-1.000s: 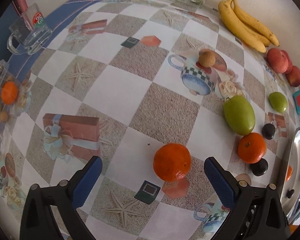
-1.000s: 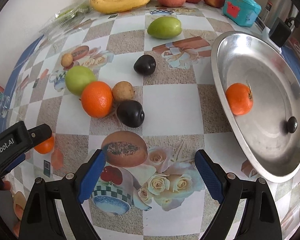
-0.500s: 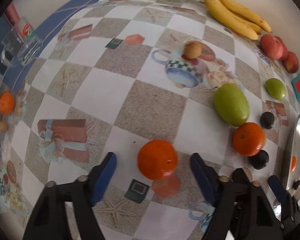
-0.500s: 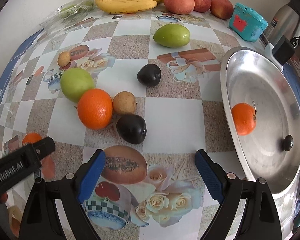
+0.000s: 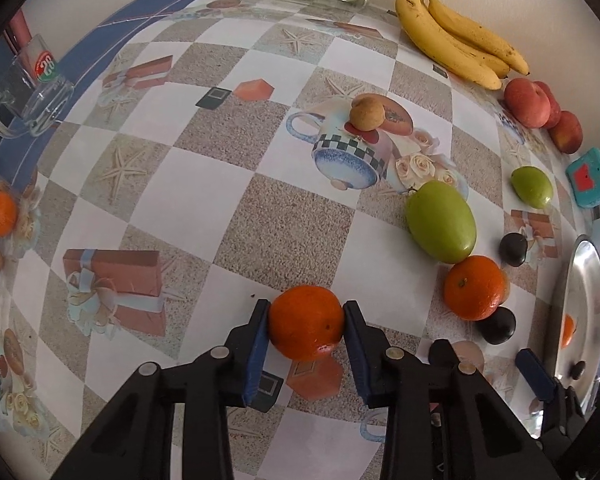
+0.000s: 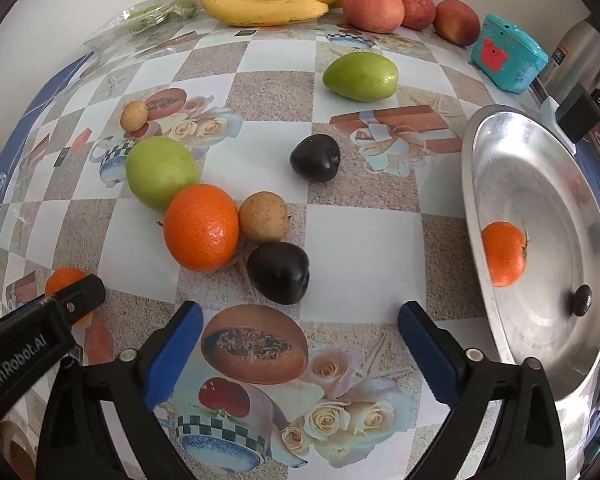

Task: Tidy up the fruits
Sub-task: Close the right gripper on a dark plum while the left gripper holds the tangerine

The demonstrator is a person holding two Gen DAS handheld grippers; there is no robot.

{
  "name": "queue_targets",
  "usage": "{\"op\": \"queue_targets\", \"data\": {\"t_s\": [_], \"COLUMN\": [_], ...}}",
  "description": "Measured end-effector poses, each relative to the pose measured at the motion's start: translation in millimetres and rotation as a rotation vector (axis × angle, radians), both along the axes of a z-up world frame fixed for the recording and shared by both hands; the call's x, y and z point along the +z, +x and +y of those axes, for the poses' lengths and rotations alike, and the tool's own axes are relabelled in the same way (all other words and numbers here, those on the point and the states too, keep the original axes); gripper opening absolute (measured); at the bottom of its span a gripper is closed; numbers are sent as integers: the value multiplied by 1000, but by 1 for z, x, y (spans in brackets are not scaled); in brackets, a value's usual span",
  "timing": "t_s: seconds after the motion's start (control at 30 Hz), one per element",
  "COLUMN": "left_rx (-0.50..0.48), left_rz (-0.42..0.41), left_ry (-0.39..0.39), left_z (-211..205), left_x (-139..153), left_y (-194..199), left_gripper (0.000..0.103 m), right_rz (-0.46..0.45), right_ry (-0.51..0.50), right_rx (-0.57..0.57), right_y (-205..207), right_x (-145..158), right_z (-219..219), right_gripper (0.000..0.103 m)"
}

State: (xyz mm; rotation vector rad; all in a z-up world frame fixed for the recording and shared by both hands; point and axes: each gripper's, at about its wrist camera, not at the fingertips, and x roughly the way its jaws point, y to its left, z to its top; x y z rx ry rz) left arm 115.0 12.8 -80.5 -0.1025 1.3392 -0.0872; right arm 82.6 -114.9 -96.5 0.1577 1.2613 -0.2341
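Between the blue pads of the left gripper [image 5: 305,322] sits an orange [image 5: 306,322], on the near part of the checked tablecloth [image 5: 172,184]; the jaws have just been closing and both pads now press its sides. This fruit is round, so it has no long axis to speak of.

To the right lies a second orange [image 5: 474,287], its stem dimple facing up and left, touching a large green mango [image 5: 440,222] whose long axis runs from far left to near right. Two dark plums [image 5: 513,249] lie beside that orange (one just near of it, one further off to the right). A smaller green mango [image 5: 531,186] lies farther right, long axis roughly the same way. Along the far edge, bananas [image 5: 456,36] point their tips right, stem end far, with red apples [image 5: 528,102] next to them.

At the near edge of the right view, the right gripper [image 6: 298,354] stands wide with nothing between its pads; its jaws have just been opening. A dark plum [image 6: 278,278] lies just beyond it, and a steel tray [image 6: 540,168] at right holds another orange [image 6: 503,254].
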Motion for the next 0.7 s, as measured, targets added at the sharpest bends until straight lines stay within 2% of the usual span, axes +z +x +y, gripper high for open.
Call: {"op": "queue_targets", "data": {"t_s": [0.23, 0.4, 0.7], "left_rx": [19, 26, 29], "left_rz": [10, 13, 13], "left_ry": [-44, -57, -61], "left_z": [-9, 11, 11], "left_x": [-8, 1, 0], "left_y": [3, 2, 4], "left_gripper": [38, 38, 38], "right_rz": [-39, -99, -32], "right_ry": [-10, -26, 3], "right_rx": [-24, -22, -6], "right_y": [-5, -18, -1], "right_x": [-6, -6, -4], "right_z": [7, 9, -1], "right_gripper": [103, 103, 103]}}
